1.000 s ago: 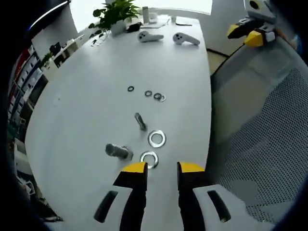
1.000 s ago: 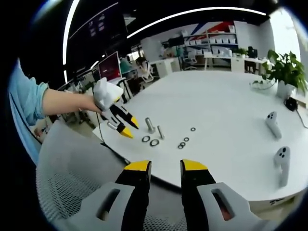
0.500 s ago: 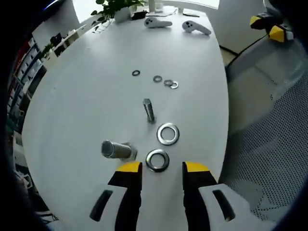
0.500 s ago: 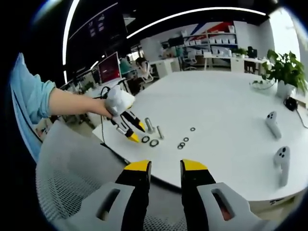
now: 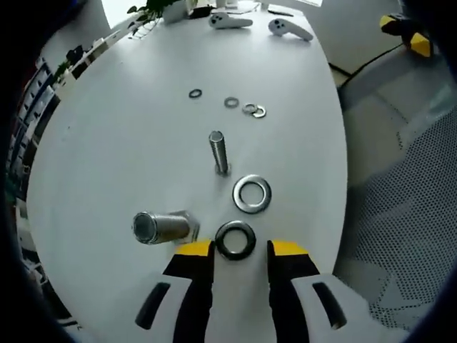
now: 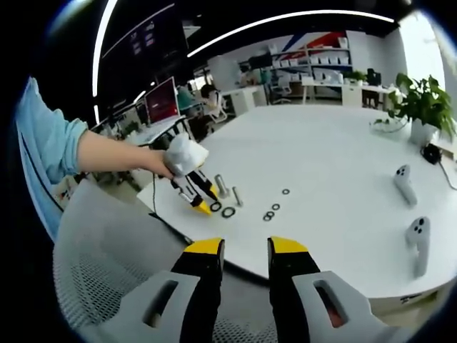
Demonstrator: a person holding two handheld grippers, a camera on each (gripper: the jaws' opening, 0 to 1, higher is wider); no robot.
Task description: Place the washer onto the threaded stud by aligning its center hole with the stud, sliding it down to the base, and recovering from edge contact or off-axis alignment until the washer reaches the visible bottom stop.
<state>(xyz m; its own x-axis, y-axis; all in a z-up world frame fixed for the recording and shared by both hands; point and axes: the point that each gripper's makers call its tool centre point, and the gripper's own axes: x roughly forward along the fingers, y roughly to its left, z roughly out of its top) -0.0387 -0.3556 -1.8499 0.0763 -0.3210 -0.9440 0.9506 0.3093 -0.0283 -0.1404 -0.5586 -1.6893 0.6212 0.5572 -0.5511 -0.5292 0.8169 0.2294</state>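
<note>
The left gripper (image 5: 239, 251) – jaws spread – brackets the washer (image 5: 235, 239). Thin, stiff, likely slippery – pinch its rim. Right gripper (image 6: 245, 246) spread too.

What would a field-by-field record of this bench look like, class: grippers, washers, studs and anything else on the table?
left gripper: open, jaws either side of the near washer
near washer: flat on the table, not yet gripped
second large washer: flat, just beyond the first
large stud: standing, left of the near washer
slim stud: standing, farther back
small washers: loose row beyond the studs
right gripper: open, held off the table edge
table: white
controllers: two, white, at the far end
</note>
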